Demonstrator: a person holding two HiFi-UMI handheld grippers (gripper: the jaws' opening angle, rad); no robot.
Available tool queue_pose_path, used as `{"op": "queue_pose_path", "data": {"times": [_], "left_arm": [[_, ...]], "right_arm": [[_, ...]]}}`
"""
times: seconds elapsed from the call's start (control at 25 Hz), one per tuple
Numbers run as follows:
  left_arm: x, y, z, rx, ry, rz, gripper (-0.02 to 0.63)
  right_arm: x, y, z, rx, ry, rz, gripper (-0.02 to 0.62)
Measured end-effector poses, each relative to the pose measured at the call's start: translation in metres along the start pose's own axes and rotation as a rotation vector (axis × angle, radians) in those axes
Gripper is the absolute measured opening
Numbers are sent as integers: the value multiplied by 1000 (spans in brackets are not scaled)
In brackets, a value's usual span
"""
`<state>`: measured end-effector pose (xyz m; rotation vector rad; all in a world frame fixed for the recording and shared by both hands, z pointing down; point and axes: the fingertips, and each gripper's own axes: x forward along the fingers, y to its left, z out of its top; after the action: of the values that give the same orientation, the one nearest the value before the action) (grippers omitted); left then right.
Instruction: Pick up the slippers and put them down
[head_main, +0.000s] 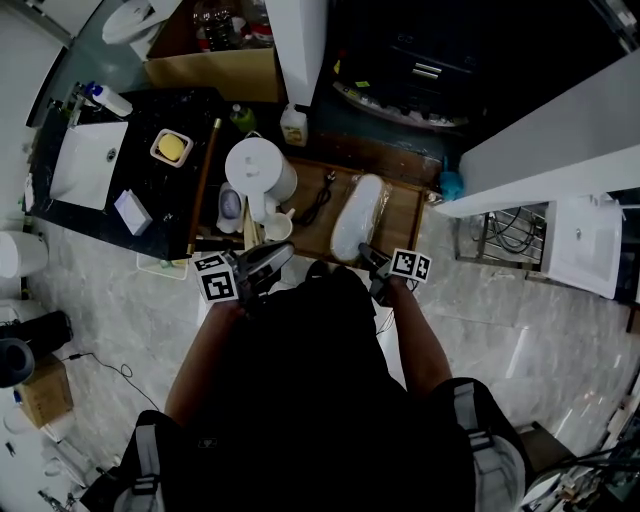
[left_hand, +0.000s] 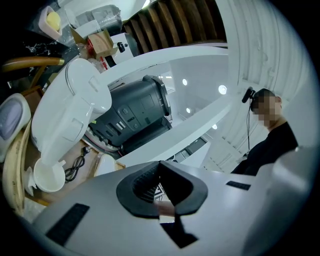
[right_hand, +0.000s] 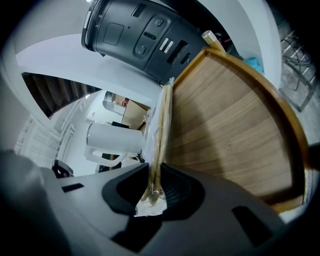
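Note:
A pair of white slippers (head_main: 358, 215) in clear wrap lies lengthwise on the wooden tray (head_main: 405, 215). My right gripper (head_main: 372, 258) is shut on their near end. In the right gripper view the wrapped slippers (right_hand: 161, 130) stand edge-on and run up and away from the pads of the right gripper (right_hand: 154, 187), beside the tray's boards (right_hand: 235, 125). My left gripper (head_main: 268, 262) hovers at the tray's near left corner, apart from the slippers. In its own view the left gripper (left_hand: 160, 180) has its jaws together at the tips, with nothing held.
A white kettle (head_main: 258, 170) and a small white cup (head_main: 277, 227) stand on the tray's left part, with a black cable (head_main: 320, 200) beside them. A black appliance (right_hand: 140, 35) sits behind the tray. A sink (head_main: 90, 160) and a soap dish (head_main: 171, 148) lie further left.

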<state>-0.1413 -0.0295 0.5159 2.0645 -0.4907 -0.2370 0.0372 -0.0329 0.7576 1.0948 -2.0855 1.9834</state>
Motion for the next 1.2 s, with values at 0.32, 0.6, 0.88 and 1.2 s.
{"op": "queue_pose_path", "data": {"times": [0.32,0.6,0.88,1.2], "left_arm": [[-3,4,0,-4,7,17,11],[-4,6,0,-11,9,21,11],[-3,9,1,-24,10,17,11],[-1,9,0,-27,21,1,11]], "right_arm": [[7,-9,-4,-1,22,-33,83],[10,-18,-7,-37,41,-91,89],[13,-24,-7,-70,49,-143,117],[13,-23,-9,-100,32,-162,178]]}}
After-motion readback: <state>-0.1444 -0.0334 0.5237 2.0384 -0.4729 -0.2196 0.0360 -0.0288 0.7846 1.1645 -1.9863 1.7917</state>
